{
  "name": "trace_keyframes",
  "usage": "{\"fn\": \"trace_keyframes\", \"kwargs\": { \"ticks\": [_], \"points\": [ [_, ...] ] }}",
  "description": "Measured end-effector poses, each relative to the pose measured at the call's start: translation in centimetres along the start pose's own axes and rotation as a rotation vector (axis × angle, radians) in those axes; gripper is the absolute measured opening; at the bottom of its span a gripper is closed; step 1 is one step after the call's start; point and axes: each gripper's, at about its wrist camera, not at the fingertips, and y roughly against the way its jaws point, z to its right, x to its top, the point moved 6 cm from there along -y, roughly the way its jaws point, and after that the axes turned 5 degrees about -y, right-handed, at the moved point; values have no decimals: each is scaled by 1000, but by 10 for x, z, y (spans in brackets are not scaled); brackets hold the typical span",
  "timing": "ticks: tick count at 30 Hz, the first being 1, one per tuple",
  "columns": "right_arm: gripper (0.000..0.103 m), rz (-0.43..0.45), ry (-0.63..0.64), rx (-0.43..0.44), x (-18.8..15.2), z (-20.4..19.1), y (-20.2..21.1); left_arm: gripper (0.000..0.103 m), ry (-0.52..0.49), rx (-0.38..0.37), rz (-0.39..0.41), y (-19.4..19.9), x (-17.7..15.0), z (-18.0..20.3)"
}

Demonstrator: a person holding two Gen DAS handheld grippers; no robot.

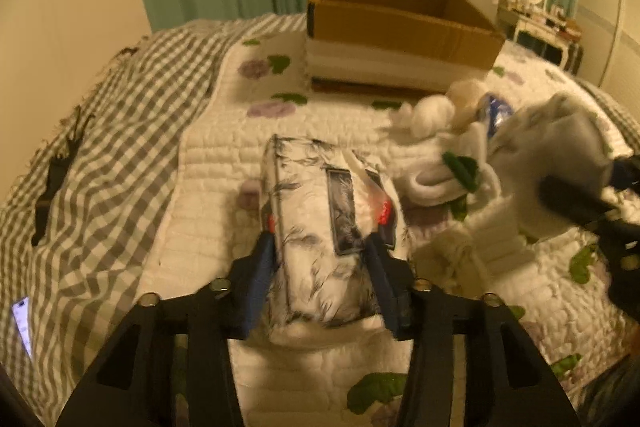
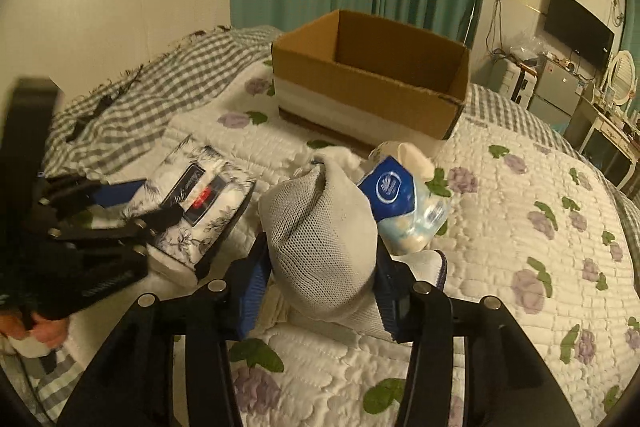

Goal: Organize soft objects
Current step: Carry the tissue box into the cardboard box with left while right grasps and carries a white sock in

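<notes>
My left gripper [image 1: 326,223] is shut on a white tissue pack with a grey floral print [image 1: 316,223], held just over the quilt; the pack also shows in the right wrist view [image 2: 200,199]. My right gripper [image 2: 320,259] is shut on a grey-and-white mesh sock [image 2: 320,227]. The sock and right gripper appear blurred at the right of the left wrist view [image 1: 560,155]. An open cardboard box [image 1: 400,23] stands on the bed behind both; it also shows in the right wrist view [image 2: 372,75].
A blue tissue pack [image 2: 404,203] and white soft items [image 1: 432,111] lie on the floral quilt [image 2: 520,227] in front of the box. A grey checked blanket [image 1: 100,131] covers the bed's left side. A dresser with mirror [image 1: 536,3] stands far right.
</notes>
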Motion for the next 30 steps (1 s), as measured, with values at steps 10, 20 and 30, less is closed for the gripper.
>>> {"fn": "trace_keyframes", "kwargs": {
  "ticks": [10, 20, 30],
  "points": [
    [48, 8, -30, 35, 0, 8, 3, 88, 82, -172, -161, -46, -11, 11],
    [48, 25, -50, 18, 5, 19, 13, 45, -74, -100, -46, -14, -2, 39],
    [47, 159, -54, 13, 100, 43, 39, 45, -105, -126, 177, 48, 88, 33]
  ]
}}
